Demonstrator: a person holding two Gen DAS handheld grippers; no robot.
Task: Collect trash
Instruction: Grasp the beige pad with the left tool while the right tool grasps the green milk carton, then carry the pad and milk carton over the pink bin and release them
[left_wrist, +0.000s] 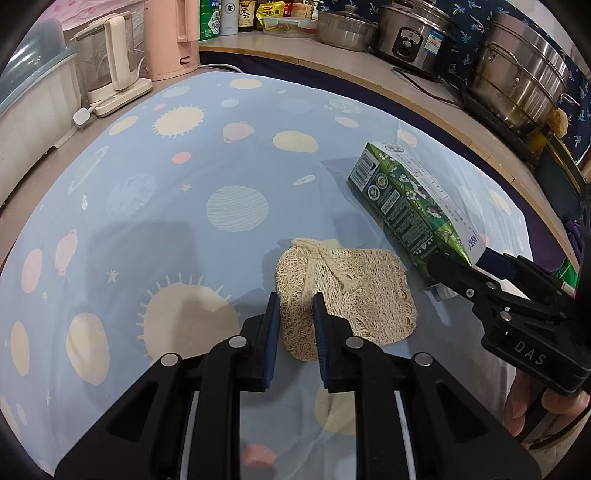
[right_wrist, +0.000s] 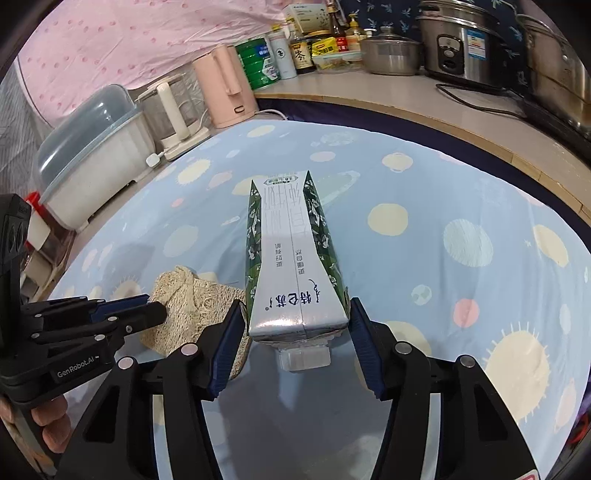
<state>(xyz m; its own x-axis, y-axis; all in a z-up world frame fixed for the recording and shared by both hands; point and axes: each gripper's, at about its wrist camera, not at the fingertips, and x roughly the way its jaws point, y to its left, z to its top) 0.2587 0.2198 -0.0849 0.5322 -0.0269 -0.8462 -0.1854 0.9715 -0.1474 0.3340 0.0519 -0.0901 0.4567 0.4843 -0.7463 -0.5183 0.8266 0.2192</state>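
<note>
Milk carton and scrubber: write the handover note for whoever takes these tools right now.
Left tool: jaws narrow, astride the scrubber's near edge; a grip is not certain.
Right tool: open, a pad at each side of the carton's cap end, gaps still visible.
Carton lies on its side on the tablecloth, right of the scrubber.
Done: both tools lined up on their items.
Left: close on each, lift, carry to the trash; no bin is in view.
</note>
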